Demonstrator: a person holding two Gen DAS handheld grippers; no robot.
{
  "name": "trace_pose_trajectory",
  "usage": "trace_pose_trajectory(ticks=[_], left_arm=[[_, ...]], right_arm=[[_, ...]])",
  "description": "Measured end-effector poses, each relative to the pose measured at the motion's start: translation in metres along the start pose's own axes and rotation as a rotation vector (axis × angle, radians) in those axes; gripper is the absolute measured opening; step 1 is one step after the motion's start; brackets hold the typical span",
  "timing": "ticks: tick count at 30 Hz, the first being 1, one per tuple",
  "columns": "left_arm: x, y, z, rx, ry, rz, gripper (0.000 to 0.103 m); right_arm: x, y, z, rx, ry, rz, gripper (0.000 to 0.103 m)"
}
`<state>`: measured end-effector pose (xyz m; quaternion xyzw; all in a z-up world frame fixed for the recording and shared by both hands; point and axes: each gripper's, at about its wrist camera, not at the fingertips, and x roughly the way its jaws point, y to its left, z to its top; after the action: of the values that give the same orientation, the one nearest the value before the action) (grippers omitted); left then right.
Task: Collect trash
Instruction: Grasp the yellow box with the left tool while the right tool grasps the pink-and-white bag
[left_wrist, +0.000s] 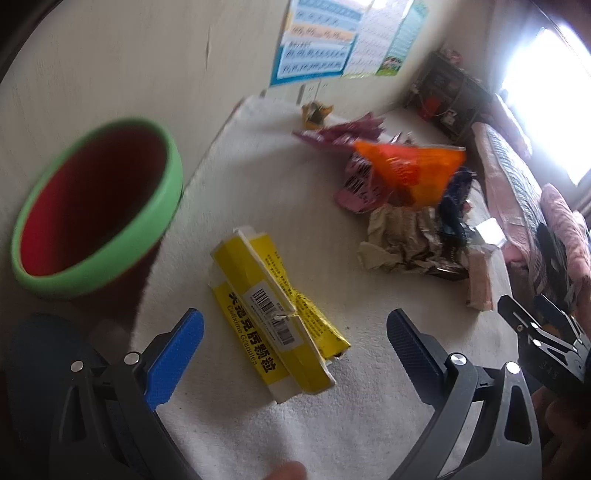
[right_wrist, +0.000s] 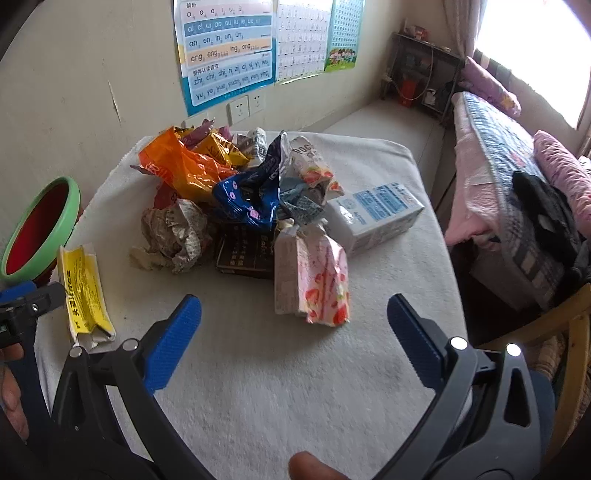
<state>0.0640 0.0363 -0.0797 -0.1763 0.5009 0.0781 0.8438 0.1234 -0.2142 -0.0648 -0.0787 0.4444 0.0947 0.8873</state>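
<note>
From the left wrist camera, the left gripper (left_wrist: 295, 350) hangs spread wide over the white cloth-covered surface (left_wrist: 258, 206), grasping nothing. A flattened yellow medicine box (left_wrist: 273, 314) lies on the cloth directly ahead, between the two blue pads and just beyond their tips, not touched by either. Forward and to the left stands a red bin with a green rim (left_wrist: 96, 206), its mouth tilted toward the camera. Farther ahead and to the right sits the trash pile: an orange wrapper (left_wrist: 410, 166) on top, crumpled paper (left_wrist: 399, 240) below it. The right gripper's dark frame shows at the far right edge.

From the right wrist camera, the right gripper (right_wrist: 295, 343) is likewise released, its jaws far apart and empty above bare cloth. Just ahead of it lies a pink strawberry-print carton (right_wrist: 314, 280), flattened, apart from both pads. Beyond that is the heap of wrappers, with a blue bag (right_wrist: 247, 199) in the middle and a white-and-blue carton (right_wrist: 376, 214) to the right. The yellow box lies far to the left, near the red bin, beside the left gripper's tip.
</note>
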Motion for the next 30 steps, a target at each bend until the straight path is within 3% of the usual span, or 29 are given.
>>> trace_pose_trajectory(ticks=[12,18,30], left_arm=[[0.039,0.007,-0.001,-0.075,0.109,-0.014,0.093],[0.045,0.005,-0.001,-0.065,0.126,-0.024,0.070],[0.046,-0.005,0.001,-0.008,0.127,-0.095,0.057]], right_arm=[[0.055,-0.010,0.016,0.020,0.092,-0.011,0.099],[0.070,-0.020,0.012,0.036,0.137,-0.018,0.080],[0.070,-0.039,0.004,0.108,0.142,0.058,0.051]])
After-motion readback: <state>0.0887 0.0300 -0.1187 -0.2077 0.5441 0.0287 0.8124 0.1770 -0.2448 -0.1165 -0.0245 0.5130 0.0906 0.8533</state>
